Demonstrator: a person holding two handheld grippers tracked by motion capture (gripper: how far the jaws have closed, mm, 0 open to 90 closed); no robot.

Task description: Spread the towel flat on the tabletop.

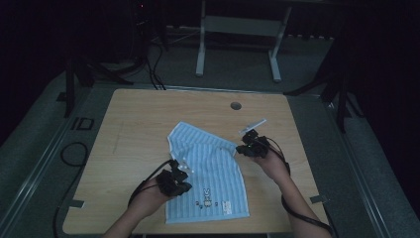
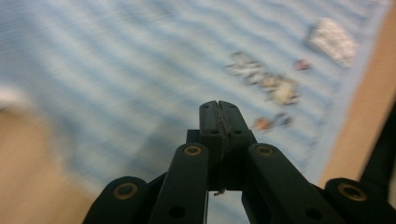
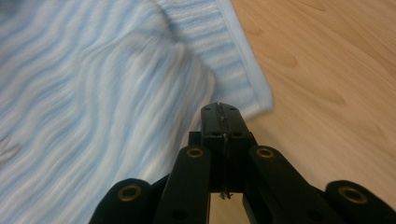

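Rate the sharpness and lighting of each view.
High view: dim, dark surroundings, yet the towel and table read clearly. Left gripper view: towel print smeared by motion blur. Right gripper view: stripes streaked, towel edge and wood grain fairly sharp.

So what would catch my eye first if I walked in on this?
The pale blue striped towel, lying partly folded in the middle of the wooden table, stands out against the dark room. A person's hands come in from the near edge, each with a black tool: the left tool at the towel's left edge, the right tool at its right corner, both with jaws shut.
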